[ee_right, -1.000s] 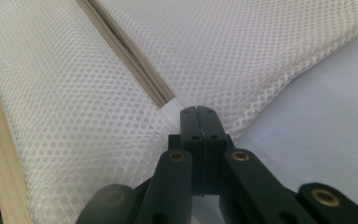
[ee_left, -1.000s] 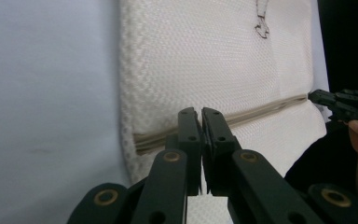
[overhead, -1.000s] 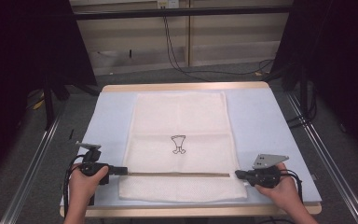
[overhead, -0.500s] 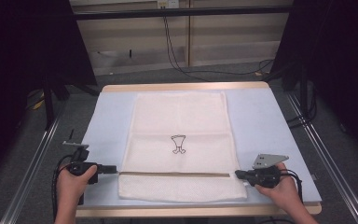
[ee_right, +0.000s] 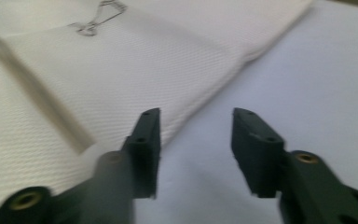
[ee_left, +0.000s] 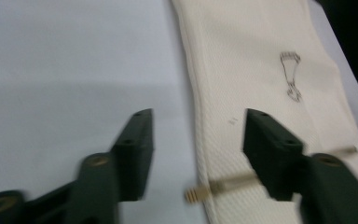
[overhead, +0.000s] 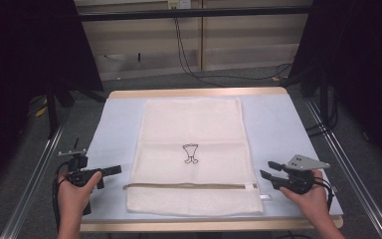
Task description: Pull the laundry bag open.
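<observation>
A cream mesh bag lies flat on the pale blue table cover. It bears a small black drawing, and a tan zipper runs across its near end. My left gripper hovers just off the bag's left edge, open and holding nothing. In the left gripper view the open gripper straddles that bag edge, with the zipper end low between the jaws. My right gripper is open beside the bag's right edge. In the right gripper view, the gripper frames the bag edge.
The table's wooden front edge runs close behind both hands. Metal rails flank the table on either side. Cables hang over the far floor. Bare blue cover lies left and right of the bag.
My left gripper has drawn back to the left, away from the bag's edge. The right gripper has pulled slightly right. The bag lies unchanged.
</observation>
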`<state>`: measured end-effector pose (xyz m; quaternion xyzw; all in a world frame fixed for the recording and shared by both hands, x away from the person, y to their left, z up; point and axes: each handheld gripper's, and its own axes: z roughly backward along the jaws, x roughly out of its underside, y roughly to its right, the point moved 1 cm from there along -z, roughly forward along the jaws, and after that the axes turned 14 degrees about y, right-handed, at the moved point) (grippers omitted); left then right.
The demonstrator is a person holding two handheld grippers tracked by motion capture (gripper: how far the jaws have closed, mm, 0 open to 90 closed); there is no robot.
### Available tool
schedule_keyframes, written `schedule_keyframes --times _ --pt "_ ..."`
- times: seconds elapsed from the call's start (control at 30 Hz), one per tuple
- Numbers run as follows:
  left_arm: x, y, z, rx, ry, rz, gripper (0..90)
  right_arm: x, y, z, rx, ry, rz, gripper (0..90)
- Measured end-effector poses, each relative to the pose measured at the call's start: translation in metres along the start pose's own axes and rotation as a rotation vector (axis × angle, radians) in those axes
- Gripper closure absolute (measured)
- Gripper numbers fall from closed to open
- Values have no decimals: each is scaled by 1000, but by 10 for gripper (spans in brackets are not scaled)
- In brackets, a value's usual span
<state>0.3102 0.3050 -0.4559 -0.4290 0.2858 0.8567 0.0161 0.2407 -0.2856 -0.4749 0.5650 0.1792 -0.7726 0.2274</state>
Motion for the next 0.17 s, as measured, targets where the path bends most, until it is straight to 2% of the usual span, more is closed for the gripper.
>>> schedule_keyframes --times 0.03,0.1,0.17 --pt "-1 1 0 -20 -6 -40 274 0 2 0 24 -3 -15 354" --pt "-1 3 -2 -37 22 -52 265 1 6 1 51 -15 -23 322" --pt "-1 4 -2 -66 27 -111 225 3 8 0 68 -13 -45 293"
